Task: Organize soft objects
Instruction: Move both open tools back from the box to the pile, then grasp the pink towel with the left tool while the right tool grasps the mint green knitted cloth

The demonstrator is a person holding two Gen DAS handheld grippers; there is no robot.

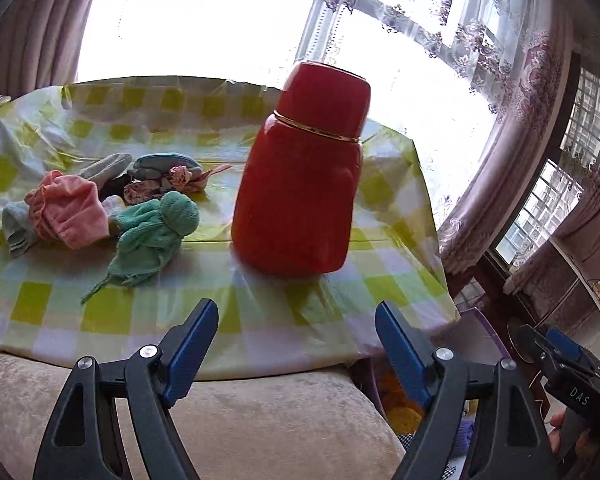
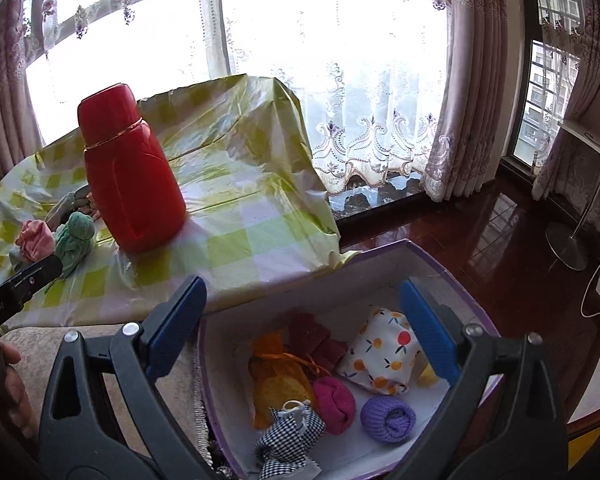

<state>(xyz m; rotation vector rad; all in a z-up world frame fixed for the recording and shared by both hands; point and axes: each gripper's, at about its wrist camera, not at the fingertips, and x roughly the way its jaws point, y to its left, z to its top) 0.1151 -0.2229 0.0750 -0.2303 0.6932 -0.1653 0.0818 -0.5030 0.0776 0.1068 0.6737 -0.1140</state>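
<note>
Soft objects are lying in two places as I am looking along my grippers. On the worktop [image 1: 260, 312], draped in a yellow-green checked cloth, a loose pile is sitting ahead and to the left of my left gripper [image 1: 296, 320], well apart from its fingertips. In that pile I am counting a green knitted piece [image 1: 156, 228] nearest me, a pink piece [image 1: 68, 208] beside it, one pale grey-blue sock [image 1: 14, 224] at the left edge, one grey sock [image 1: 108, 166] behind, a blue-grey roll [image 1: 164, 164] and a floral knotted piece [image 1: 180, 178]; the rest is too tangled to count. One red flask [image 1: 304, 172] is standing upright on the cloth, straight ahead of my left gripper and to the right of the pile. That gripper is spread wide with nothing between its fingers.

My right gripper [image 2: 300, 324] is hovering over a purple-rimmed box [image 2: 380, 264] that is standing just beside the worktop's edge. It is gaping wide too, and empty. Inside the box, below and between the fingers, I am counting one orange pouch [image 2: 276, 376], one dark red piece [image 2: 312, 336], one fruit-print white bundle [image 2: 380, 356], one magenta sock ball [image 2: 334, 400], one purple sock ball [image 2: 388, 416], one black-and-white checked pouch [image 2: 288, 440] and a yellow scrap [image 2: 428, 376] partly hidden behind the right finger.
</note>
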